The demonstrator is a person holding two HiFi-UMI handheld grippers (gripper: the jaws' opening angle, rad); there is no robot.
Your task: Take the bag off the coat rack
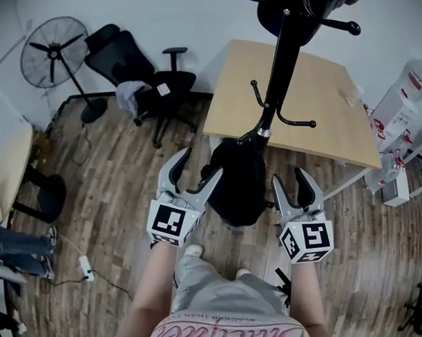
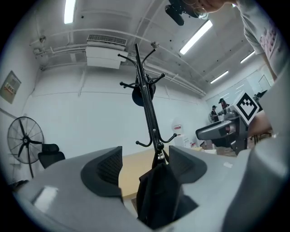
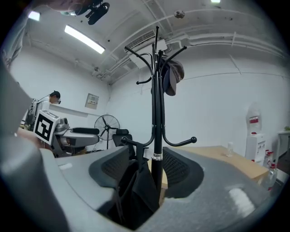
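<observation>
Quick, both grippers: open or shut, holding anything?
Left gripper: open, jaws wide apart, not clamped on the black bag.
Right gripper: open, holding nothing.

- Bright, even indoor light from ceiling strip lights (image 2: pixel 195 36); shadows fall soft on the wood floor (image 1: pixel 107 168).
- Both gripper views bend strongly, with black corners.
- Their nearest foreground is soft and unfocused.

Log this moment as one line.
bag: hanging on coat rack | left gripper: open | right gripper: open | status: not yet removed
</observation>
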